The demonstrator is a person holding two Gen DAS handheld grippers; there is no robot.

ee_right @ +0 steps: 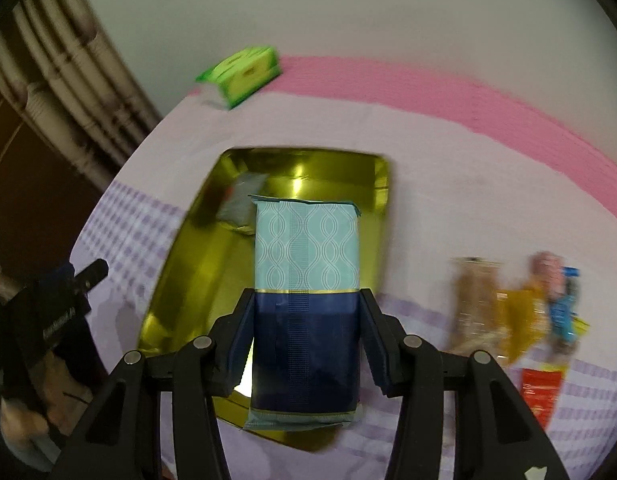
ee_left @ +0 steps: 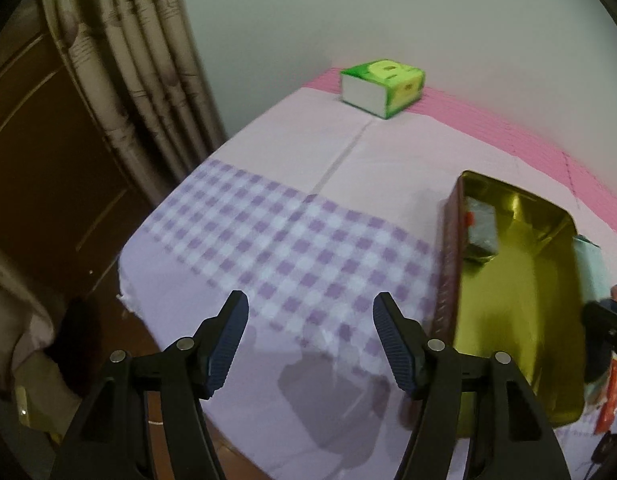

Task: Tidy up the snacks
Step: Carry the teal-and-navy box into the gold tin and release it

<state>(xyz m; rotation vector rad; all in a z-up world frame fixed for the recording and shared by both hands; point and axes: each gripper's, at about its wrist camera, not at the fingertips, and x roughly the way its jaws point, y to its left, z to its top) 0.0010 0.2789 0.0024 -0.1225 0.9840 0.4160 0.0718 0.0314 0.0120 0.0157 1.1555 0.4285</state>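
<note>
Left gripper sits nearest the lens, jaws spread wide, nothing between them, over the lilac checked tablecloth just left of the gold rectangular metal tin.

Tin as landmark, left to right: brown wooden door and striped grey curtain far left of it; green tissue box behind it near the wall; one small grey foil packet already inside, at the far-left corner.

Right gripper is clamped on a teal-and-navy patterned snack pouch, fingers pinching the navy half from both sides, pouch poised over the tin's near-right part. Whether it touches the tin floor: cannot tell.

Right of the tin: a blurred row of loose snack packets plus a red sachet on the cloth.

Handling guess: pouch looks light, soft, crushable, film likely slippery. Side pinch at mid-body seems right; keep squeeze gentle.
</note>
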